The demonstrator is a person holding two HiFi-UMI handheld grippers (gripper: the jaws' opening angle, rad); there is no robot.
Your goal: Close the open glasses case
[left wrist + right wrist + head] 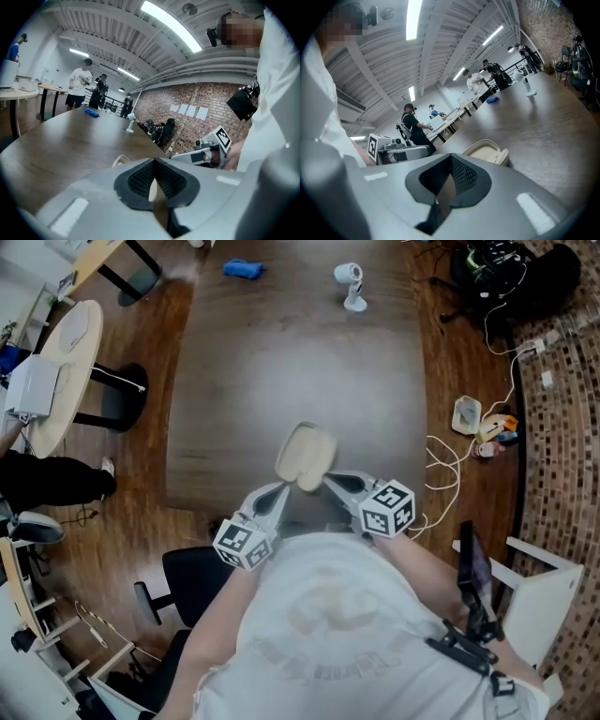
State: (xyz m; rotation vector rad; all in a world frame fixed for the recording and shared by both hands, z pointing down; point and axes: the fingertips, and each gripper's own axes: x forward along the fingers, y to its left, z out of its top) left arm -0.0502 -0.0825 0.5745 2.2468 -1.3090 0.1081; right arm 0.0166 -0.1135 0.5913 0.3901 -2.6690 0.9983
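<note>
Case [305, 457] lies open near the table's [281, 362] front edge, straight ahead between my left gripper [283, 490] and right gripper [330, 480] (about equally near). Both have jaws pressed together, pinching nothing.

Right gripper [450, 161], jaws together, empty, near open cream glasses case [486, 152] on table [548, 136]

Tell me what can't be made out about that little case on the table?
- Inside of the glasses case: too small and blurred in the head view; in the right gripper view the right gripper cuts off its lower part with its own body.
- Most of the case in the left gripper view: hidden behind the left gripper.
- Blue thing at the far end of the table: too small to identify.
</note>
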